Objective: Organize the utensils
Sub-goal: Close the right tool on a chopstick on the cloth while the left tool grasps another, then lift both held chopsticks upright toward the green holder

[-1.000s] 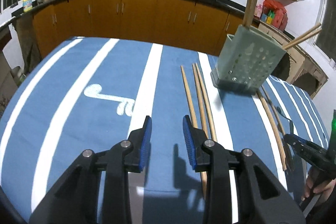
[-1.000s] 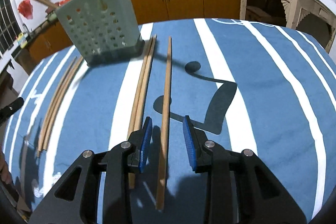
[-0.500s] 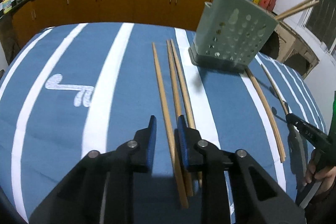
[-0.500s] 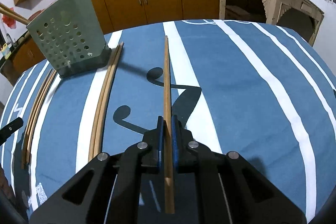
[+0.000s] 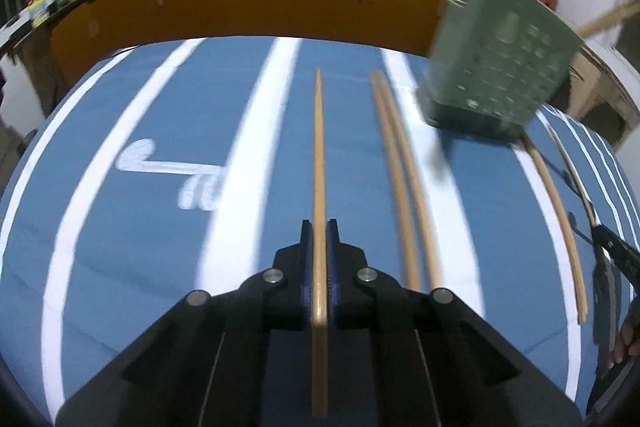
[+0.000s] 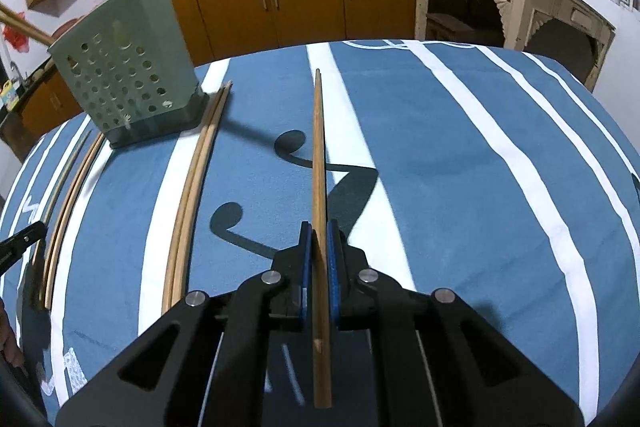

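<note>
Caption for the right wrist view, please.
Right gripper clamps one wooden chopstick above the striped blue cloth; green perforated holder stands far left.

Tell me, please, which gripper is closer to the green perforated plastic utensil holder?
Neither clearly. The green perforated plastic utensil holder lies ahead-right of the left gripper and ahead-left of the right gripper.

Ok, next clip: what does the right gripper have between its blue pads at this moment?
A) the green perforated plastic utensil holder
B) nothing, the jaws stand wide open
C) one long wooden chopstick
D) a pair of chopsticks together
C: in the right wrist view the right gripper is closed on one long wooden chopstick running forward along the fingers, while the green perforated plastic utensil holder stands apart on the blue striped tablecloth.
</note>
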The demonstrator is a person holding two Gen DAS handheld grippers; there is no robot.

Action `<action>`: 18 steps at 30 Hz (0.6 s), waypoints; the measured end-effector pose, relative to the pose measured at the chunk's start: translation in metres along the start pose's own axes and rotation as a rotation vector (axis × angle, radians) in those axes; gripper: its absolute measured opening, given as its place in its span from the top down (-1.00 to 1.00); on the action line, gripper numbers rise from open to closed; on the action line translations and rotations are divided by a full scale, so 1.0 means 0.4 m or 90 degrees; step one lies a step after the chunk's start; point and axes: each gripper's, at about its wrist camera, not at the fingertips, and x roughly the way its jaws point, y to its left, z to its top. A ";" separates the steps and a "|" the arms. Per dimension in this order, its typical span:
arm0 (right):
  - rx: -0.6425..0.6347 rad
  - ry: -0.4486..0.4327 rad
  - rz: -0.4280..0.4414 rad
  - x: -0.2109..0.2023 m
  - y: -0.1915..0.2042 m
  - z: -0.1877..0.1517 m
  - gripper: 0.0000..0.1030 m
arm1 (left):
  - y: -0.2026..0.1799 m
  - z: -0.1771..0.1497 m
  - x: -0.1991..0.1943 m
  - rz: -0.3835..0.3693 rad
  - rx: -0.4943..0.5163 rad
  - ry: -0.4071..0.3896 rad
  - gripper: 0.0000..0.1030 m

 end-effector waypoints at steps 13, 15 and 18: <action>-0.003 0.002 -0.003 0.001 0.003 0.000 0.83 | 0.032 -0.012 -0.010 -0.010 0.010 -0.011 0.80; -0.003 0.002 -0.003 0.001 0.004 -0.001 0.83 | 0.032 -0.012 -0.010 -0.010 0.011 -0.011 0.80; -0.006 0.003 -0.002 -0.002 0.004 -0.003 0.83 | 0.030 -0.016 -0.014 -0.007 0.013 -0.010 0.80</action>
